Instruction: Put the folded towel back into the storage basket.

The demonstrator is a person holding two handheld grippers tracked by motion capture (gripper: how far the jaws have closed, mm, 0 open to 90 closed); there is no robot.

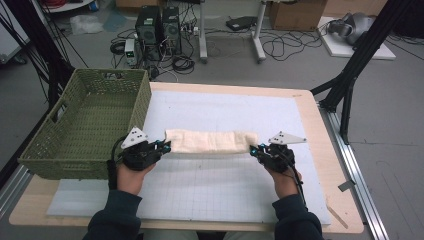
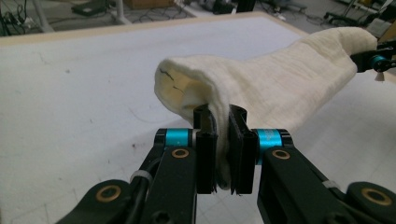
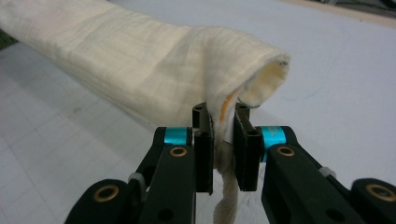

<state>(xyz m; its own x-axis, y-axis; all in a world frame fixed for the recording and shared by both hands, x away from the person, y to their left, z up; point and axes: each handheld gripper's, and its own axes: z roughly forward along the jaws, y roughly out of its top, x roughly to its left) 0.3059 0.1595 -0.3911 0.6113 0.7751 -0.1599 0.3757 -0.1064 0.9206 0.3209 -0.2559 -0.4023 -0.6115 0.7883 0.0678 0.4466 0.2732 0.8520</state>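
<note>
A cream cloth (image 1: 210, 141), folded into a long band, stretches across the middle of the white grid mat (image 1: 225, 190). My left gripper (image 1: 165, 146) is shut on the cloth's left end, and the left gripper view shows the cloth (image 2: 280, 84) pinched between the jaws of the left gripper (image 2: 222, 154). My right gripper (image 1: 254, 149) is shut on the right end. In the right gripper view, the right gripper (image 3: 223, 149) clamps the cloth (image 3: 140, 60), and a twisted strand hangs below the jaws.
A green woven basket (image 1: 80, 150) stands at the table's left edge, just left of my left hand. The wooden table edge (image 1: 320, 130) borders the mat on the right. Computers and cables lie on the floor beyond.
</note>
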